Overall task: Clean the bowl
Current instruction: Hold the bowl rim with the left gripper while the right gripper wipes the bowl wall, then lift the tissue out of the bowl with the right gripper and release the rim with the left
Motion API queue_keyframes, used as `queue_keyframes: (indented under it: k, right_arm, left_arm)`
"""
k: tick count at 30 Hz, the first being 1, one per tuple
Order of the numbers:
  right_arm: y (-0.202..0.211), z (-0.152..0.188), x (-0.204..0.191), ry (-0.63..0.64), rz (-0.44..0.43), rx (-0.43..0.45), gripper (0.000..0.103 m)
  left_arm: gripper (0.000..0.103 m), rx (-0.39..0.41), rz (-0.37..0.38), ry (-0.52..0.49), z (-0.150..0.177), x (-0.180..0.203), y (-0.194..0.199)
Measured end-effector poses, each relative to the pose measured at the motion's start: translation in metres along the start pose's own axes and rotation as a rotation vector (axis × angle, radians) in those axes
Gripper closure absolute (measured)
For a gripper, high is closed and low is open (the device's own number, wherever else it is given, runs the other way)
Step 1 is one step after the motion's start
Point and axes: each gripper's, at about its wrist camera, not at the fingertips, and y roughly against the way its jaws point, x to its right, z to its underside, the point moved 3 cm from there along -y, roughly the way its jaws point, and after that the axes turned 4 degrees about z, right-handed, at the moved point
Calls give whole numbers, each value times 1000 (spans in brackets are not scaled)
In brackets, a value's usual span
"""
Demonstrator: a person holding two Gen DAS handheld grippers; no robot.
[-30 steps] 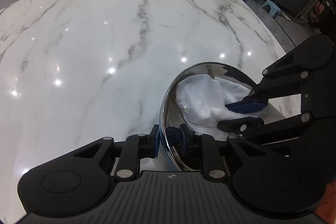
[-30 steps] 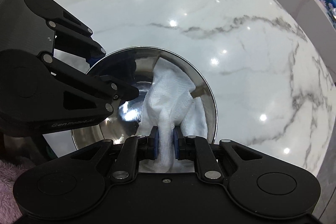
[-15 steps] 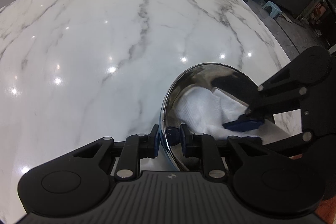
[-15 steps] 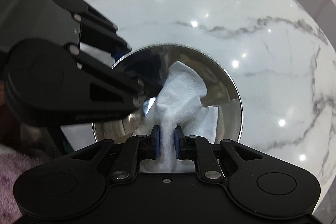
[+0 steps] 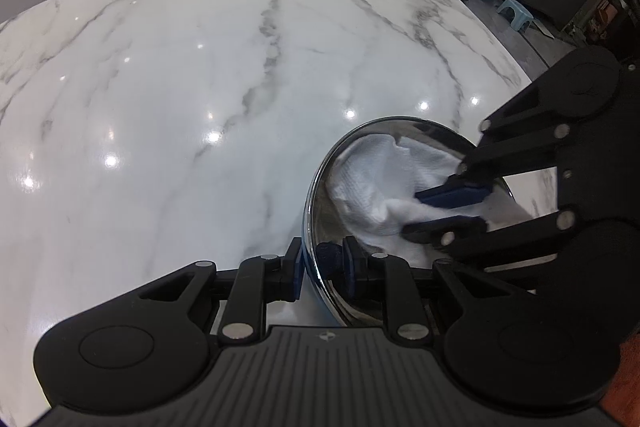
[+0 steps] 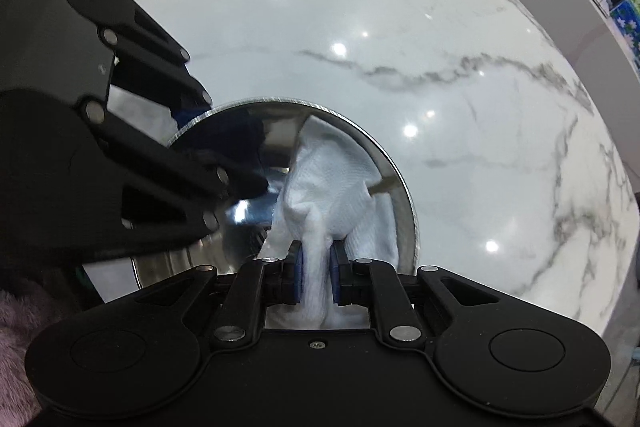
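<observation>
both tools are matte black plastic. the left gripper (image 5: 322, 267) has two flat linkage bars per side with silver round screws at the pivots, blue pads on the fingertips (image 5: 297, 269), big round discs on either side of them, and a ribbed grey-black body plate below with a small pale logo. the right gripper (image 6: 316, 273) has the same bars, silver screws and blue pads, a smooth black plate below with one small screw.
</observation>
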Motion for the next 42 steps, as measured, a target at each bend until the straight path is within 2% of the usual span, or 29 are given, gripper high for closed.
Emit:
queue_keyframes:
  k: [5, 12, 18, 21, 25, 30, 34, 37, 39, 42]
  right_arm:
    - [4, 6, 3, -27, -75, 2, 90]
    - [8, 23, 7, -18, -104, -33, 91]
    - [18, 32, 7, 26, 13, -35, 92]
    - [30, 37, 13, 9, 48, 2, 92]
    - [56, 46, 30, -74, 36, 86, 92]
    - [76, 59, 44, -266, -24, 209, 92]
    - [55, 57, 60, -488, -121, 304, 92]
    - [50, 75, 77, -680, -233, 368, 91]
    - [40, 107, 86, -838, -344, 420, 91]
    - [29, 137, 97, -1003, -498, 486, 91]
  left_arm:
    - [85, 5, -7, -3, 1, 2, 0]
    - [85, 10, -16, -5, 1, 1, 2]
    - [82, 16, -21, -2, 1, 0, 2]
    - [82, 21, -24, -5, 1, 0, 2]
    - [82, 31, -23, -7, 2, 1, 1]
    - [82, 46, -34, -15, 4, 3, 1]
    - [81, 51, -51, -8, 5, 4, 2]
    - [79, 55, -70, 0, 5, 4, 4]
    - [78, 53, -80, 8, 5, 4, 5]
    - [78, 44, -89, 22, 6, 4, 5]
